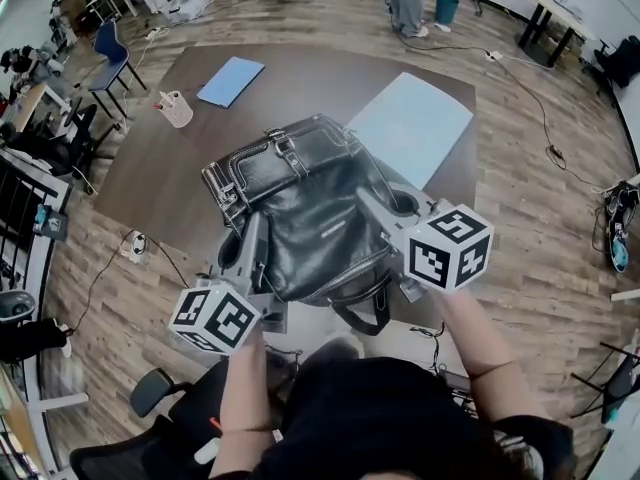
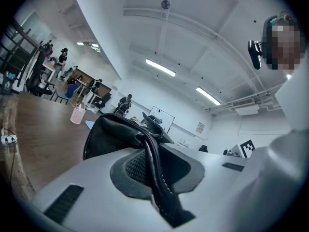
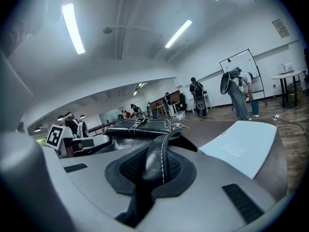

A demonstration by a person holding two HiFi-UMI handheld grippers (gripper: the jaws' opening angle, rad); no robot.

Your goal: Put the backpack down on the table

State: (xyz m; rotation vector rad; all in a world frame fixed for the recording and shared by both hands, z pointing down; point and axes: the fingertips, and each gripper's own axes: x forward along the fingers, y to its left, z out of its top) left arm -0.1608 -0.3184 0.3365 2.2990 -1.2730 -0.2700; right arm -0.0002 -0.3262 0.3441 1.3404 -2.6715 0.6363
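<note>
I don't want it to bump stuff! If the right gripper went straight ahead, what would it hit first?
The black leather backpack itself, probably: the right gripper is shut on its strap, and the backpack's body is directly ahead.

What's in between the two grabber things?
The black leather backpack. In the head view it hangs between the left gripper and the right gripper, both shut on it.
</note>
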